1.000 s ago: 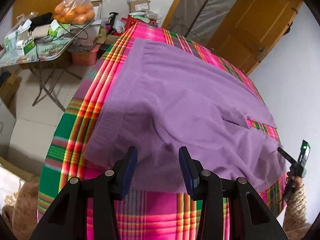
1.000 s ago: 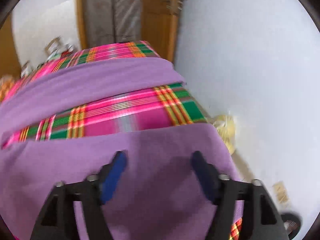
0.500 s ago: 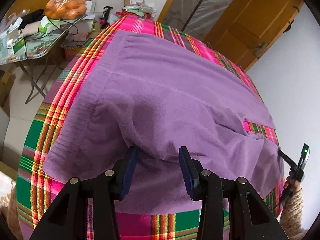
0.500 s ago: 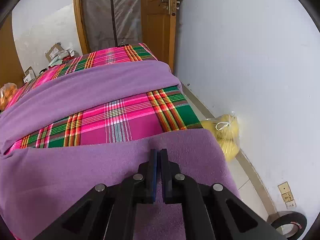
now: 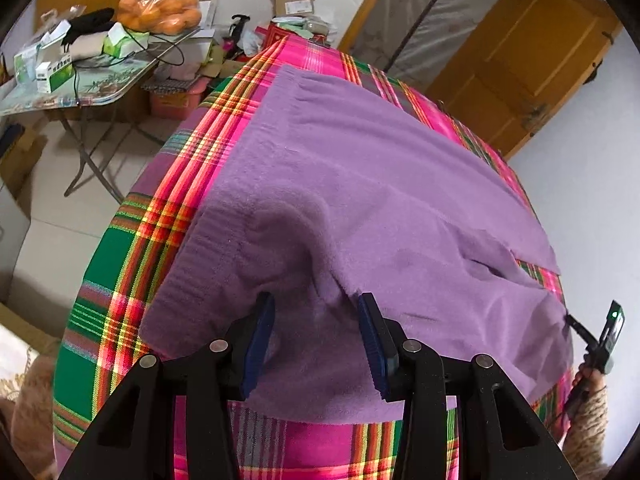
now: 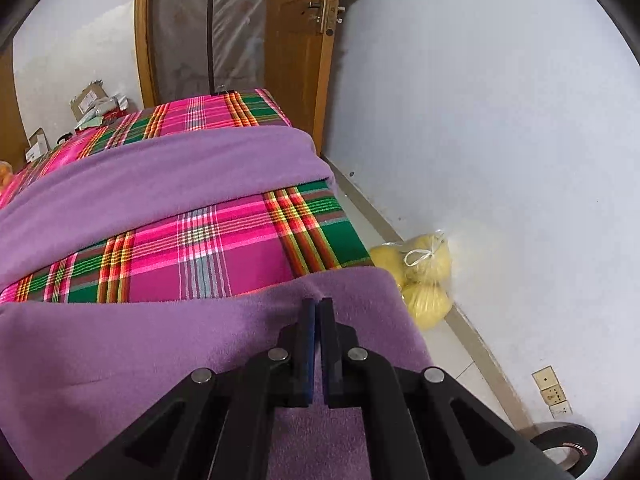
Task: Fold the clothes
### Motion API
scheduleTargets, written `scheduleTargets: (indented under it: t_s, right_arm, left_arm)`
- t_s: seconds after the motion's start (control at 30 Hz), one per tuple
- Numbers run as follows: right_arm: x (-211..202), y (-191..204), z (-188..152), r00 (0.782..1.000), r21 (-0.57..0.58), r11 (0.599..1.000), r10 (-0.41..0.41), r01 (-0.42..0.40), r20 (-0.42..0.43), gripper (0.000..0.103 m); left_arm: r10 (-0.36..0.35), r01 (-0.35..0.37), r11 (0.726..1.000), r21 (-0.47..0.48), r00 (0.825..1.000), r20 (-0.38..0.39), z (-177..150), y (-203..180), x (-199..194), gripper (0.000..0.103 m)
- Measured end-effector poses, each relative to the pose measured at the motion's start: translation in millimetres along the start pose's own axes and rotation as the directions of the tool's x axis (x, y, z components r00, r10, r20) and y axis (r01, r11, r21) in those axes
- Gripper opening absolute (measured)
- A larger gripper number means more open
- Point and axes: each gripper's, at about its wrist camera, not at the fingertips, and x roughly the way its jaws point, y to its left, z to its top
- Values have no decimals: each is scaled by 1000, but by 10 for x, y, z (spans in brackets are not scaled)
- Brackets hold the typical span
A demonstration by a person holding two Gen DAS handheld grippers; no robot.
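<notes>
A purple fleece garment (image 5: 360, 180) is spread over a table covered with a pink and green plaid cloth (image 5: 132, 248). My left gripper (image 5: 315, 298) is open above the garment's near hem. A raised bump of fabric sits just ahead of its fingers, and the pads do not press on it. My right gripper (image 6: 317, 301) is shut on a pinched ridge at the edge of the garment's near part (image 6: 160, 344). Its far part (image 6: 140, 184) lies flat across a strip of bare plaid (image 6: 192, 248). In the left wrist view the right gripper (image 5: 576, 326) shows at the garment's right corner.
A folding table (image 5: 60, 96) with boxes and a bag of oranges (image 5: 160, 8) stands to the left. Wooden doors (image 5: 520, 60) are behind the table. A white wall runs close on the right, with a bag of yellow fruit (image 6: 424, 276) and a tape roll (image 6: 568, 448) on the floor.
My right gripper went from wide open to shut, pinching the purple fabric's edge. The left gripper stayed open, and the fabric ahead of it bunched up more.
</notes>
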Motion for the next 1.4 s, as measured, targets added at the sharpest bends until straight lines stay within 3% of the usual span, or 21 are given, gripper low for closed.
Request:
scheduleTargets:
  t_s: [0.23,0.47,0.63,0.77,0.87,1.03,1.2,1.27,1.33,1.4]
  right_arm:
    - [47,-64,116,996,4,996,-92,92,15,0]
    - [-200,295,33,996,-25,996,83,-82,45,1]
    - [-373,773,7,973,-118,970,221,-211,72,2]
    - [-459,1139,-93,949,-197,935,310,-295,51,3]
    - [-478,1351,-177,937,-233,914,348,-332,28,5]
    - [-462,1526,-250,929,-253,898,371,-359,0,5]
    - [-441,1559,-256,926,-246,897,376,-367,-11,7]
    - [-436,1554,-260,929,-240,900,371,-363,-16,7]
    - [-431,1536,-261,929,-231,902,370,-364,-17,8]
    - [-409,1517,-258,930,-219,906,366,-362,-23,12]
  left_arm:
    - [13,-13,999,36,1000,-19,-32,70,-58,45]
    - [50,-50,998,-39,999,-7,-71,211,-214,45]
    - [20,-19,990,-137,1000,10,-194,346,-405,45]
    - [32,-35,973,-227,999,-15,-302,488,-435,47]
    - [5,-6,954,-299,1000,-3,-363,603,-457,55]
    - [8,-8,948,-319,1000,-1,-292,594,-417,56]
    - [23,-9,916,-402,999,29,-209,607,-343,56]
    - [40,-21,907,-421,999,36,-176,604,-318,48]
    - [64,-45,901,-432,997,30,-193,659,-309,13]
    - [53,-30,885,-465,998,36,-221,758,-325,12]
